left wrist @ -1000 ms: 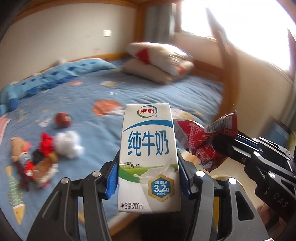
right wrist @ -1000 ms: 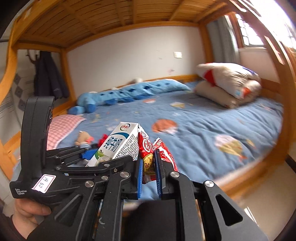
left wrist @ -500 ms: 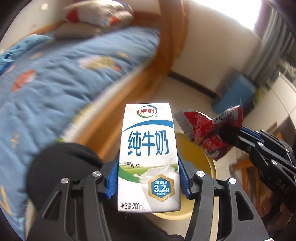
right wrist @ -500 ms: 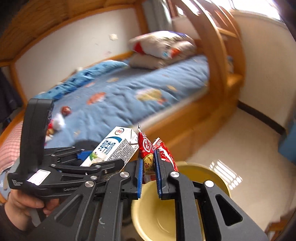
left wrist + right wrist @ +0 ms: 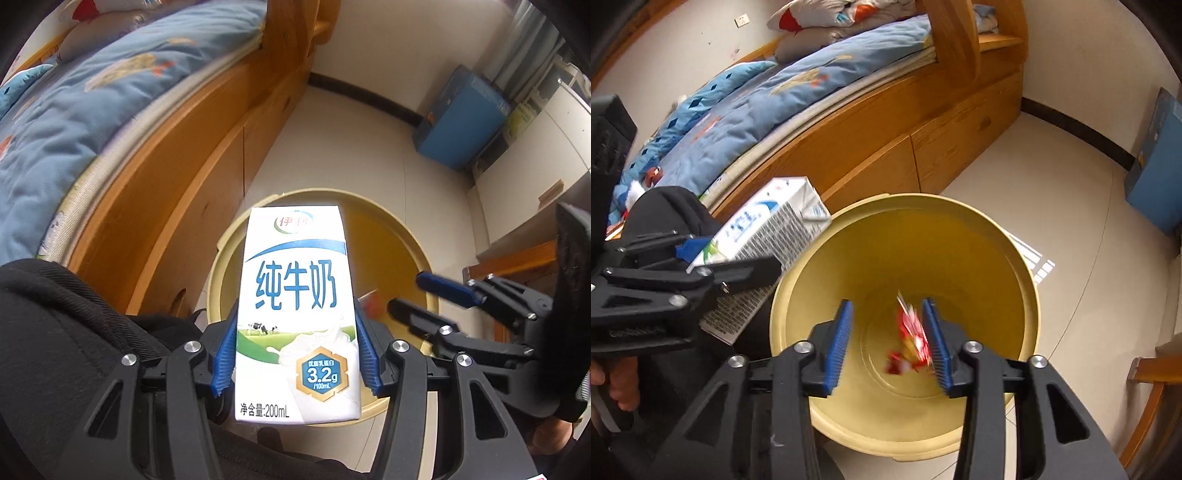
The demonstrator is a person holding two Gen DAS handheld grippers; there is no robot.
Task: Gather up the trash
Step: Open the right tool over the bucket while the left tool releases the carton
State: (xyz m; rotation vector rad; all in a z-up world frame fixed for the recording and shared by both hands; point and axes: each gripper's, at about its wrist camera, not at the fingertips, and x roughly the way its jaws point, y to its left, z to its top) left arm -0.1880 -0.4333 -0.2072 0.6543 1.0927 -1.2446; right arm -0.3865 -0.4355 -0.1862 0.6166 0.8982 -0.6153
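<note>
Dropping away from my right gripper, the red snack wrapper is a blurred streak inside the yellow bin; half a second ago those blue pads were clenched on it, and now they stand spread with nothing between them. So I count one piece of trash as collected, or nearly so, since it reads as mid-fall. My left gripper is clamped on the milk carton, upright and held over the near rim of the bin, which a second ago was not in view at all, only the bed. I judge the carton goes next, a simple release.

Around the bin: the wooden bed frame just beside it, blue quilt above, a blue box well apart by the wall. My dark sleeve crowds the lower left, but nothing blocks the bin's mouth.
</note>
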